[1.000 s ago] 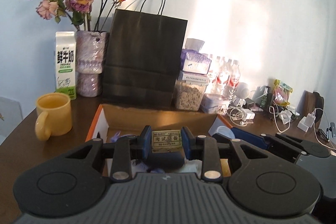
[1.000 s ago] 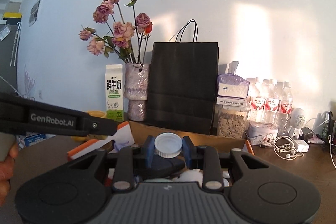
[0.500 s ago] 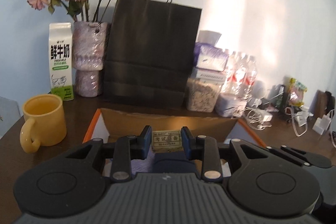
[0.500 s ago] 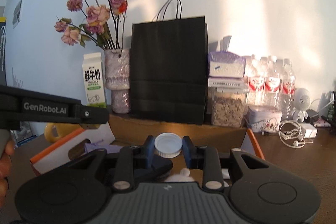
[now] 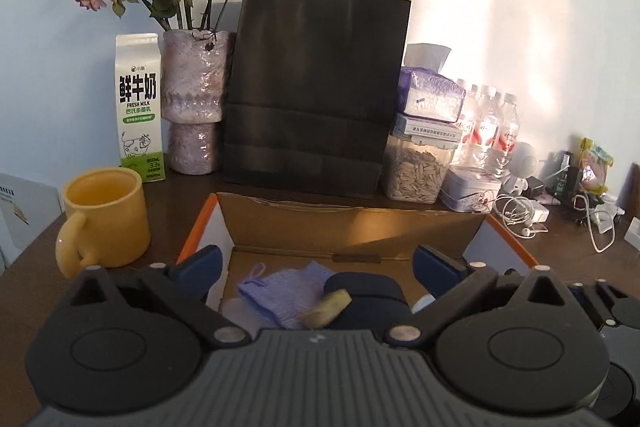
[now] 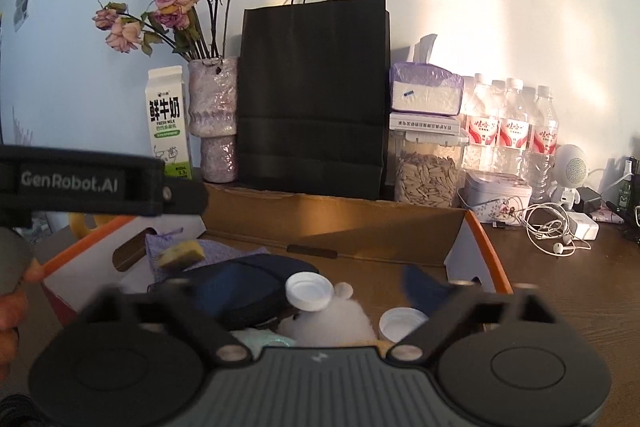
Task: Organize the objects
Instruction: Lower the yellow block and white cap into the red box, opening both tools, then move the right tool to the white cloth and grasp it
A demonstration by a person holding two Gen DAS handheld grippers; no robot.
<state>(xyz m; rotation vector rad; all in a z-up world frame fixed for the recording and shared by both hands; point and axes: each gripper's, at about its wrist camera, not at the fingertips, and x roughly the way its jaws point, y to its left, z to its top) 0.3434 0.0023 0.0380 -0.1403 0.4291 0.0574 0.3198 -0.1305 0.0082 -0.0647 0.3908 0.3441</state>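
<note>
Cardboard, orange-edged, forms the open box (image 5: 352, 223) that takes the sorted things, and it sits straight ahead of both my tools. Inside it, in the left wrist view, a small tan block (image 5: 327, 303) lies loose on a lilac knitted cloth (image 5: 284, 293), touching a dark navy pouch (image 5: 368, 291) at its 3 o'clock. In the right wrist view a white cap (image 6: 309, 291) looks to be dropping or just landed against the pouch, with a second white cap (image 6: 402, 323) at its 4 o'clock and a white fluffy toy (image 6: 340, 315) between them.

My left gripper (image 5: 320, 267) stands spread wide over the box with nothing between its fingers. My right gripper (image 6: 296, 291) is likewise parted and empty, though its fingers are smeared by motion.

Outward, a yellow mug (image 5: 105, 215) stands at 9 o'clock of the box, a black paper bag (image 5: 316, 91) at 12, tangled earphones (image 6: 548, 227) at 2.

My worry: the two tools hang close over one box, so pulling them out together could knock them together, or a finger could snag the cloth and drag the block out. The cap might also roll off the rounded pouch.
</note>
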